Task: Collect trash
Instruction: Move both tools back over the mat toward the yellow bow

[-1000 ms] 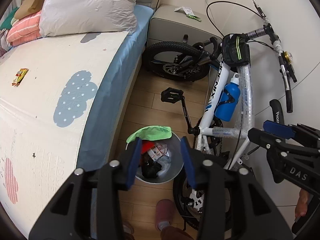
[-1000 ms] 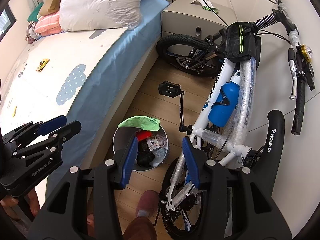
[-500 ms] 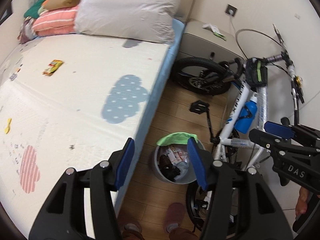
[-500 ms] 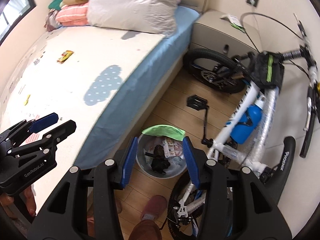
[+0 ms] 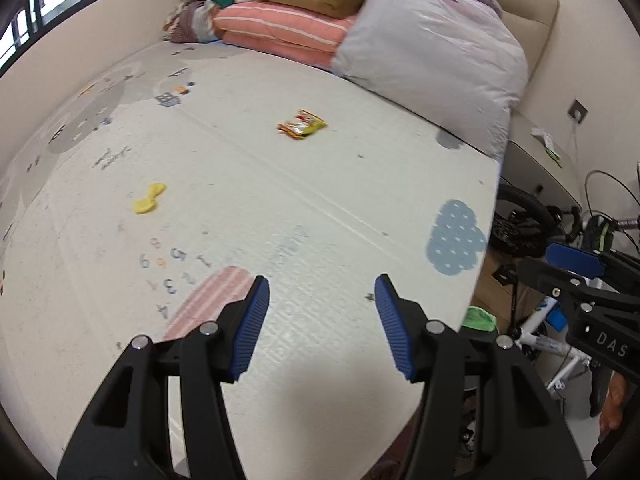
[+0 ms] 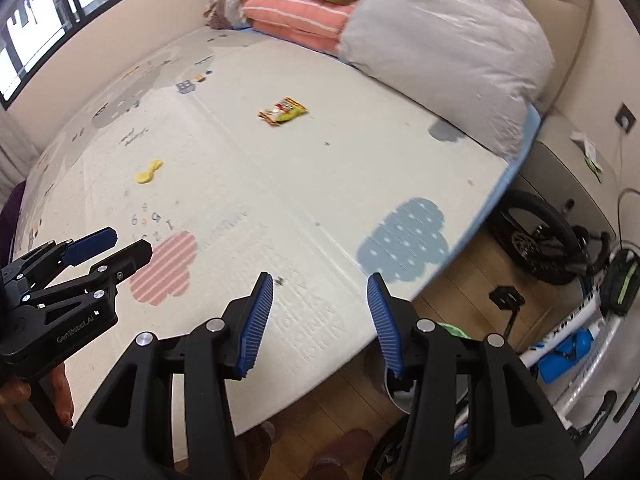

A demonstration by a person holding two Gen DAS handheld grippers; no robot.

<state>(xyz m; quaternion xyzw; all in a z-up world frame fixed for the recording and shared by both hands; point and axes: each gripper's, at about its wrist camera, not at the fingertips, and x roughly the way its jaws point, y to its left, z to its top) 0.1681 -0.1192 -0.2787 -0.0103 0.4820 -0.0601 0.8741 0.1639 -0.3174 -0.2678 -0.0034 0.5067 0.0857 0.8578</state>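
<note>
Trash is lying on the bed's foam mat (image 5: 320,208) well ahead of both tools: a crinkled wrapper (image 5: 302,124) far ahead and a small yellow scrap (image 5: 149,199) ahead-left. The left tool (image 5: 320,304) is standing open and empty, the right tool (image 6: 320,300) is opening with nothing between its pads. Thin, flat and lying flush on the embossed mat, both pieces are likely risking slipping from the ribbed pads, or the tips digging into the soft mat.

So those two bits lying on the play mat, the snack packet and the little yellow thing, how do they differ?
The snack wrapper is printed in red, yellow and green; the yellow scrap is one plain colour. The wrapper is a flat rectangular packet, the scrap pinched like a bow. The wrapper lies farther off, nearer the pillows; the scrap lies closer, off to the left. Both rest loose on the mat, untouched.
</note>
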